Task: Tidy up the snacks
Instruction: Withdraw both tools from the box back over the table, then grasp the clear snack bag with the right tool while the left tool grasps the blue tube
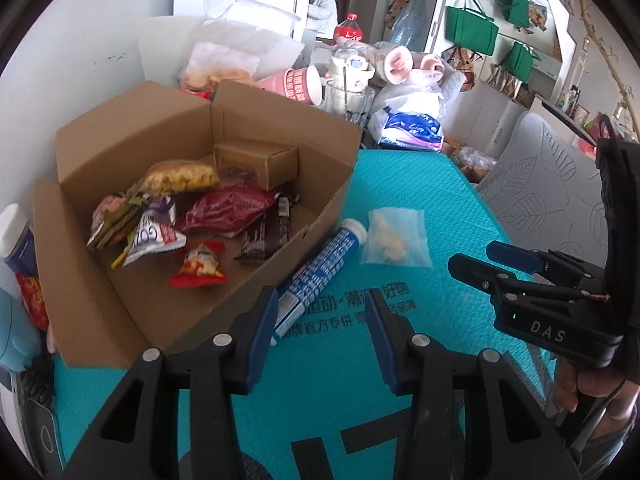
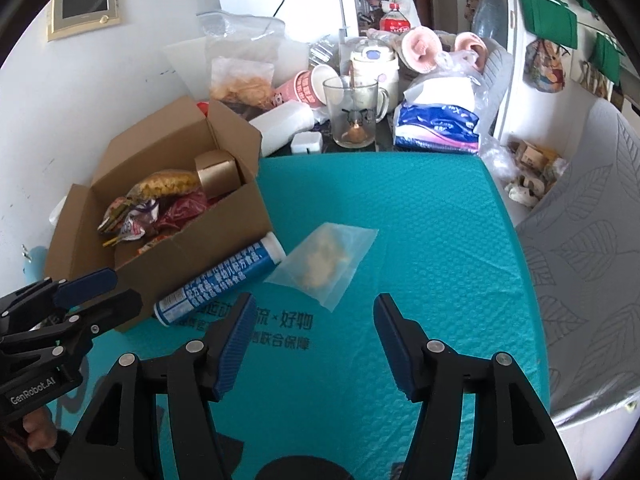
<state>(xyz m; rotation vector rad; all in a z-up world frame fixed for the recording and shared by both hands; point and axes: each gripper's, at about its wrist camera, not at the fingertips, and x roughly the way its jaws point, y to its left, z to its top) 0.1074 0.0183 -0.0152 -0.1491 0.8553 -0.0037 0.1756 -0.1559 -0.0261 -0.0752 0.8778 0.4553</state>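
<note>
Two snacks lie outside the cardboard box [image 1: 192,152] on the teal mat [image 2: 420,240]: one blue-and-white tube [image 2: 218,278] resting against the box's near wall, and one clear bag [image 2: 324,264] of pale pieces just beside the tube's capped end. They look like the leftovers still to be packed, since the box sits with its flaps folded back and already holds the rest. Inside it I count roughly seven things: one small brown carton [image 1: 256,162] at the far wall, one yellow bag [image 1: 180,178], one dark red pouch [image 1: 226,210], one brown bar [image 1: 266,234], one small red packet [image 1: 199,266], and two crumpled wrappers at the left, though overlap makes that count uncertain.

Two grippers hover low over the mat, both angled down toward the loose pair. The left gripper [image 1: 322,334] has its jaws partly apart, holding nothing, with the tube's lower end near its left finger. The right gripper [image 2: 316,346] stands wider, also empty, lined up with the clear bag ahead, probably its pick.
</note>
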